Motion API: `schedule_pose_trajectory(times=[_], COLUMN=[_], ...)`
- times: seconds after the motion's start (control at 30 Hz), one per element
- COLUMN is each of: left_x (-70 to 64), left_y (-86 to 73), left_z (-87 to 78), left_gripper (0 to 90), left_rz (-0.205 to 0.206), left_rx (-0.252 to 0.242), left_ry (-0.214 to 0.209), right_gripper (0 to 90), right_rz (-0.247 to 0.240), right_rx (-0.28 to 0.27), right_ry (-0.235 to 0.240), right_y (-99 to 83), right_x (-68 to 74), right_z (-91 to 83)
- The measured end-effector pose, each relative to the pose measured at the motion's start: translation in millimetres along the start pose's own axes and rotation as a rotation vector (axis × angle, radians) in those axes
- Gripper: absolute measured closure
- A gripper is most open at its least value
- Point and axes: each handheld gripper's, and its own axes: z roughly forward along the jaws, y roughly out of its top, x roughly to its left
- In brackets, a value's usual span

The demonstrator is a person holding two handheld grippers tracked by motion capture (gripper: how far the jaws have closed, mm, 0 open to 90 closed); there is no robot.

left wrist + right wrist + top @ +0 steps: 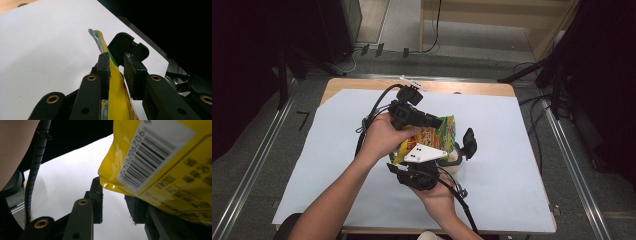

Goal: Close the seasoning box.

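Note:
A yellow and green snack bag [439,132] hangs above the middle of the white-covered table. My left gripper [434,121] reaches in from the left and is shut on the bag's thin top edge [116,85]. My right gripper [462,150], with its grey plate on top, sits just below and to the right of the bag. In the right gripper view, its jaws stand apart [113,202]. The bag's barcode corner [162,157] hangs over the right-hand jaw without being pinched. A black jaw of the right gripper shows beyond the bag in the left gripper view.
White paper [337,165] covers most of the wooden table [362,84]. A small white item [412,82] lies at the table's back edge. Metal rails [252,170] run along both sides, and cables and dark stands sit on the floor behind.

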Motion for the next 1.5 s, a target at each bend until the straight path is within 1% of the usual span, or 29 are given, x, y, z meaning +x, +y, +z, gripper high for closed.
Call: schedule_pose_trajectory(times=[0.5,0.63,0.73,0.83,1.13,1.5], left_x=[1.2,2.1,2.4,1.7,2.1,2.3], left_y=[0.8,0.7,0.8,0.9,1.4,2.2], left_z=[0.7,0.8,0.4,0.3,0.4,0.5], left_gripper=[75.6,75.6,75.6,75.6,75.5,75.4], left_rz=[-0.005,-0.007,-0.010,-0.009,-0.009,-0.013], left_rx=[0.008,0.006,0.006,0.008,0.008,0.005], left_ry=[-0.005,-0.010,-0.009,-0.004,-0.006,-0.008], right_gripper=[70.0,70.1,70.2,70.2,70.2,70.3], right_rz=[0.001,-0.005,-0.011,-0.011,-0.007,-0.012], right_rx=[0.006,0.010,0.010,0.011,0.012,0.013], right_ry=[0.002,-0.003,-0.011,-0.011,-0.009,-0.013], right_y=[0.5,0.9,1.1,1.2,1.6,2.5], right_x=[-0.5,0.0,1.2,1.3,1.1,1.5], right_z=[-0.5,-0.3,-0.1,-0.4,-0.7,-1.6])
